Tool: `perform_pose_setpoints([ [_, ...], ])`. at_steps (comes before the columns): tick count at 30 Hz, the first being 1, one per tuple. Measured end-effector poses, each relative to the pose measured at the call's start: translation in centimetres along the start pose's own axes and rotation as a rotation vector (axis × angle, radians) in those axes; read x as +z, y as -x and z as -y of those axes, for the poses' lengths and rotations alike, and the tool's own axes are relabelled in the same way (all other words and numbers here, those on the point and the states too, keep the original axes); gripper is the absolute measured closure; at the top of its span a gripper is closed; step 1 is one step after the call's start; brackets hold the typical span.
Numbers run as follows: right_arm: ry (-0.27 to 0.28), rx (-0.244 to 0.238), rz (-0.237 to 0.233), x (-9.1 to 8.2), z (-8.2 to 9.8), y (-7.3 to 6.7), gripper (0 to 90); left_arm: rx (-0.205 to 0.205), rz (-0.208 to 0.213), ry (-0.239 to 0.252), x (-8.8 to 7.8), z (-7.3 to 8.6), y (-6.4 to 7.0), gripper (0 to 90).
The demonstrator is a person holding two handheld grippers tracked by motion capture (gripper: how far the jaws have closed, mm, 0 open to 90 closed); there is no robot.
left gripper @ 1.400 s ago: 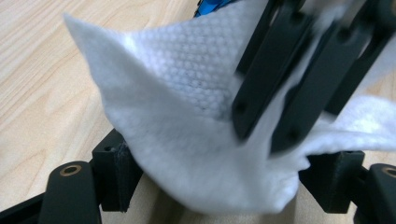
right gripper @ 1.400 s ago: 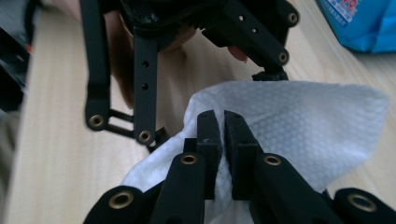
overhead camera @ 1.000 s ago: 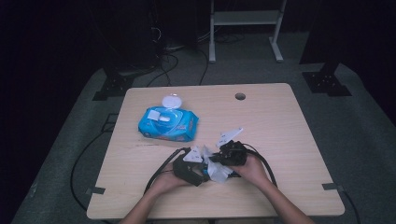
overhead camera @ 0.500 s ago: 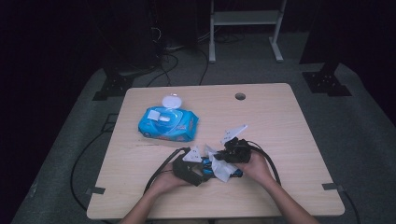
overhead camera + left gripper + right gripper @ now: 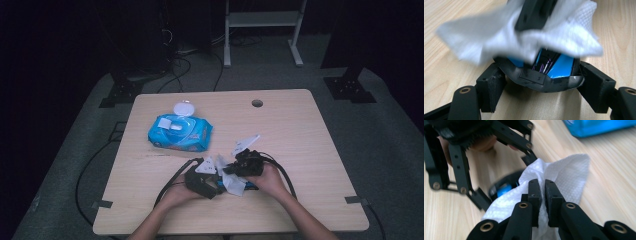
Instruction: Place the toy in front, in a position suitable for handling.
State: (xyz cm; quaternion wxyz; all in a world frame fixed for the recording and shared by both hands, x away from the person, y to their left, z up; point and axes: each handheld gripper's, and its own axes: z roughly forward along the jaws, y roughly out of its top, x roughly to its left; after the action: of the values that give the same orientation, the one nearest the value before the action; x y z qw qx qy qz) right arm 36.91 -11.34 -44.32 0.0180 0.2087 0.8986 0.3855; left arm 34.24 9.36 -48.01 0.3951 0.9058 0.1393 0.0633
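Left gripper view: the left gripper [image 5: 536, 82] clamps its two jaws, set fairly wide, on the sides of a black-and-blue mouse [image 5: 541, 72] resting on the wooden table [image 5: 454, 15]; a white wipe [image 5: 524, 37] is draped over the mouse's far end, blurred, with the right gripper's dark jaws in its folds. Right gripper view: the right gripper [image 5: 541, 187] is pinched nearly closed on the wipe [image 5: 564, 177], a fold caught between its pads; just beyond, the mouse [image 5: 504, 188] sits in the left gripper [image 5: 506, 177]. High view: both hands meet near the table's [image 5: 300, 130] front edge, left gripper [image 5: 202, 181], wipe [image 5: 232, 184], right gripper [image 5: 247, 162]; farther back and left lies a blue wipes pack [image 5: 180, 132], its lid open.
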Motion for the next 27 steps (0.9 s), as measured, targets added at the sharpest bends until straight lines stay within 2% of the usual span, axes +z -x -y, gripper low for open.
perform_pose_setpoints([
  [4, 0.010, 0.030, 0.014, -1.4, 0.8, 0.6, 84.1, -0.006, 0.000, 0.001, 0.1, -0.1, 0.0, 26.1],
  [7, 0.014, 0.024, -0.002, -1.2, 0.7, 0.3, 84.5, -0.006, 0.000, 0.001, 0.1, -0.1, 0.0, 26.1],
  [9, 0.017, -0.005, -0.025, -0.1, 0.1, -0.8, 84.5, -0.006, 0.000, -0.001, 0.0, -0.1, 0.0, 26.1],
  [11, 0.028, -0.012, -0.038, 0.2, -0.2, -1.2, 84.5, -0.008, 0.002, -0.001, 0.0, 0.0, 0.0, 26.1],
  [12, 0.032, -0.018, -0.077, 1.0, -1.0, -1.7, 84.4, -0.010, 0.002, 0.000, 0.0, 0.0, 0.0, 26.1],
  [16, 0.006, -0.060, -0.065, 1.5, -1.5, -2.2, 84.3, -0.016, 0.004, 0.002, -0.1, 0.0, 0.0, 26.2],
  [18, -0.001, -0.052, -0.038, 0.5, -0.9, -1.7, 84.1, -0.009, 0.002, -0.002, -0.1, 0.0, 0.0, 26.3],
  [22, 0.007, 0.001, 0.002, -1.7, 1.2, -0.4, 83.9, -0.001, -0.001, -0.002, 0.0, 0.0, -0.1, 26.2],
  [23, 0.007, 0.001, 0.002, -1.7, 1.2, -0.4, 83.9, -0.001, -0.001, -0.002, 0.0, 0.0, -0.1, 26.2],
  [24, 0.019, 0.029, 0.013, -2.9, 2.3, 0.2, 84.0, 0.000, -0.001, -0.006, 0.0, 0.0, -0.1, 26.3],
  [27, 0.005, 0.036, 0.041, -3.8, 3.3, 0.5, 84.0, -0.009, 0.002, -0.002, 0.0, 0.0, -0.1, 26.2],
])
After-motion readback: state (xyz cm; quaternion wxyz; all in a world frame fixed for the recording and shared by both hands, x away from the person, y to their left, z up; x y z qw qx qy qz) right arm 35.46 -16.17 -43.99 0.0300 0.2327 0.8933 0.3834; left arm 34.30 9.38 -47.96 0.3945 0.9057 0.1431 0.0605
